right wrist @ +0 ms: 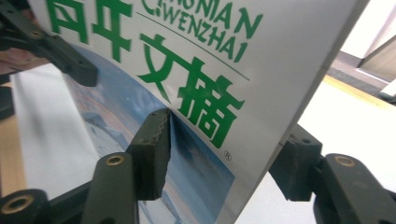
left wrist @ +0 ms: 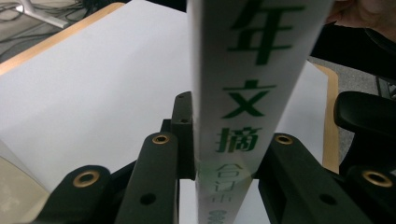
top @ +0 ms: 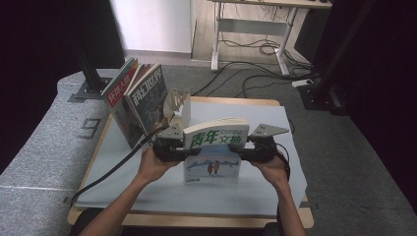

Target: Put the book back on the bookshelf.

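A thick white paperback digest with green Chinese lettering and a snowy blue cover picture [top: 212, 155] stands upright on its bottom edge on the white sheet covering the wooden table [top: 255, 196]. It stands in front of the pale plastic book stand [top: 178, 105], with the leaning row of colourful magazines [top: 140, 101] just to the stand's left.

The left gripper [top: 173, 146] clamps the digest's spine side: in the left gripper view the spine runs between the black fingers [left wrist: 159, 177], which press on both faces. The right gripper [top: 255, 147] takes the opposite, open edge; in the right gripper view one finger [right wrist: 152, 149] lies against the front cover and the other sits behind the pages, so it too looks closed on the book, though the rear contact is partly hidden.

The step in hand appears to be carrying the digest, held on both sides, towards the stand. The next move likely calls for lifting it level, keeping both grips even so it does not twist, and setting it upright beside the magazines without knocking them over.
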`<action>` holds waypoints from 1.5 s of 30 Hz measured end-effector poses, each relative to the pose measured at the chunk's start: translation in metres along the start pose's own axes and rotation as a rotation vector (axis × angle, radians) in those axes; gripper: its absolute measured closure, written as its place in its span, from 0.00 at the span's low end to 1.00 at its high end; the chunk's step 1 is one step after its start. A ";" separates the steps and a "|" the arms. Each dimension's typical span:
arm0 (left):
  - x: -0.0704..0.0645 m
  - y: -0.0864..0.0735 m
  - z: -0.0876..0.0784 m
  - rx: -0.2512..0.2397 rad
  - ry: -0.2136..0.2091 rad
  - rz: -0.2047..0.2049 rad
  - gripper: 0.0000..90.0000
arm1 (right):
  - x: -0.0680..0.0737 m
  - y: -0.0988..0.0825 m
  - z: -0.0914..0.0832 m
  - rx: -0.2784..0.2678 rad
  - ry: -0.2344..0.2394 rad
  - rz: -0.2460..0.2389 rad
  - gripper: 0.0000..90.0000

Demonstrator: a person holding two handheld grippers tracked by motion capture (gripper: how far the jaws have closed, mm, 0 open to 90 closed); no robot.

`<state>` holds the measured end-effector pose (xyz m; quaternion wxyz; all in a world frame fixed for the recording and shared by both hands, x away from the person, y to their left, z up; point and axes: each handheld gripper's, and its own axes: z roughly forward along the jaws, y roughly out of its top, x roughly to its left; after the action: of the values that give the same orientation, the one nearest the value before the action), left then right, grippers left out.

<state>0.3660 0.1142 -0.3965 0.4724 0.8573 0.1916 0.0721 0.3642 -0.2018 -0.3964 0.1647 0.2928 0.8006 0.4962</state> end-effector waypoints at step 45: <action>0.013 0.008 -0.025 -0.002 0.101 -0.066 0.83 | -0.056 -0.112 -0.005 0.210 -0.248 0.272 0.25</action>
<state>0.3721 0.1350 -0.3765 0.4650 0.8454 0.2432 0.0999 0.3706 -0.2784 -0.4950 0.1619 0.4726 0.7746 0.3879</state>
